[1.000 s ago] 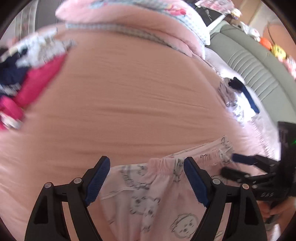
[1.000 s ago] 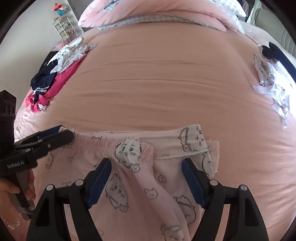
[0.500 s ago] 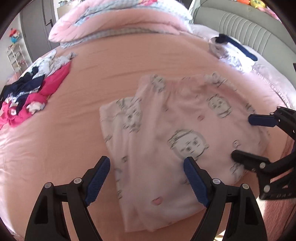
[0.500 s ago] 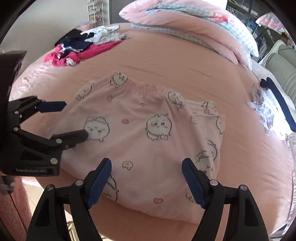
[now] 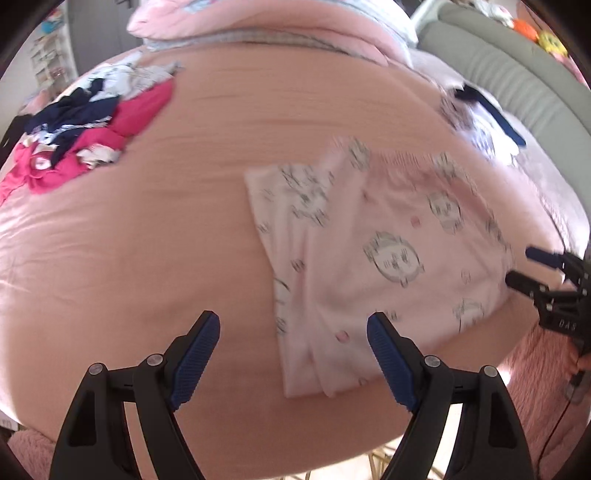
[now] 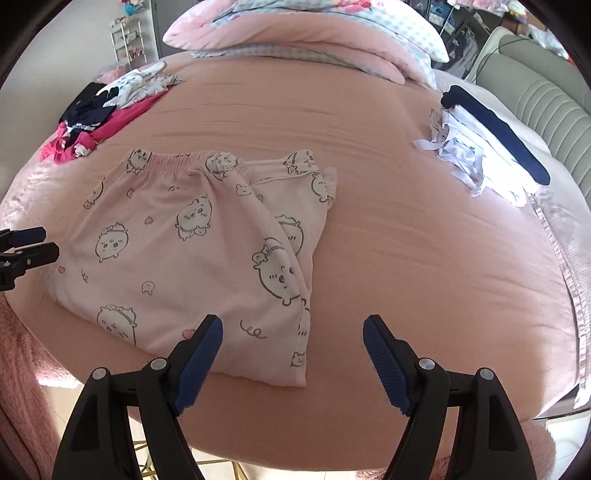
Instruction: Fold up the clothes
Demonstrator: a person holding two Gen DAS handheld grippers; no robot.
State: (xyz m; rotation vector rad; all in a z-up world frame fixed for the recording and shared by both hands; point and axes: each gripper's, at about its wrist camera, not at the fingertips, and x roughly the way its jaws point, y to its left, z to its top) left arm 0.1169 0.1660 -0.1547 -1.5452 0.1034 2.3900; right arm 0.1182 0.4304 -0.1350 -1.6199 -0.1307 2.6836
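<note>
Pale pink pajama pants [image 6: 192,251] with cartoon animal prints lie folded on the peach bed sheet [image 6: 406,229], waistband toward the far side. In the left wrist view the pants [image 5: 388,258] look blurred and sit right of centre. My left gripper [image 5: 293,325] hangs open above the sheet by the pants' near left corner, nothing between its fingers. My right gripper [image 6: 291,325] is open over the pants' near right corner, not touching them. Each gripper also shows at the edge of the other's view: the right gripper [image 5: 532,266] and the left gripper [image 6: 26,243].
A heap of magenta, navy and white clothes [image 6: 96,114] lies at the far left. White and navy garments [image 6: 487,147] lie at the far right by a grey-green padded headboard [image 6: 546,103]. A pink duvet [image 6: 314,33] is bunched at the back. The bed's front edge is just below the grippers.
Both grippers have drawn back from the waistband toward the bed's near edge. The pants, bunched up close before, now lie flat and folded. The left view has slid left, the right view right.
</note>
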